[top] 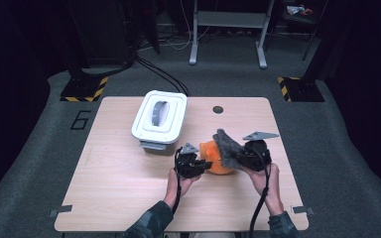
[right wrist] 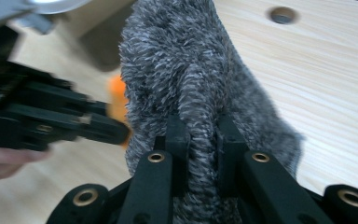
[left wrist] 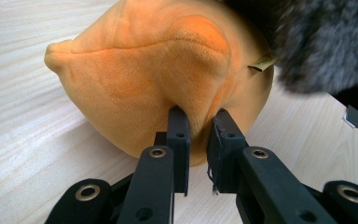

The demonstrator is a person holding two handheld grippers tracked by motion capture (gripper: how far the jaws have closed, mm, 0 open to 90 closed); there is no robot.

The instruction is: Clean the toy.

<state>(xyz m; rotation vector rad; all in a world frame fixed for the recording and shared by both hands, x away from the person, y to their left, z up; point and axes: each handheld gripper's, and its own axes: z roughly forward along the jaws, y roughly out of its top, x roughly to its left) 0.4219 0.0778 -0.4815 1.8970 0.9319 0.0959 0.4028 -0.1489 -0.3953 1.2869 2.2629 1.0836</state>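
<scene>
An orange plush toy (top: 217,159) lies on the wooden table (top: 124,198) right of centre. A fuzzy grey part (top: 228,146) drapes over its right side. My left gripper (top: 202,166) is shut on a fold of the orange plush (left wrist: 168,79), its pads pinching the fabric at the toy's near side. My right gripper (top: 241,157) is shut on the grey fur (right wrist: 200,93), which bunches up between its fingers (right wrist: 177,135). In the right gripper view the left gripper (right wrist: 116,130) reaches in from the left, beside a sliver of the orange toy (right wrist: 119,95).
A white lidded box (top: 159,118) with a grey handle stands at the table's back, left of the toy. A round hole (top: 218,109) sits in the tabletop behind the toy. Bare wood lies to the left and front.
</scene>
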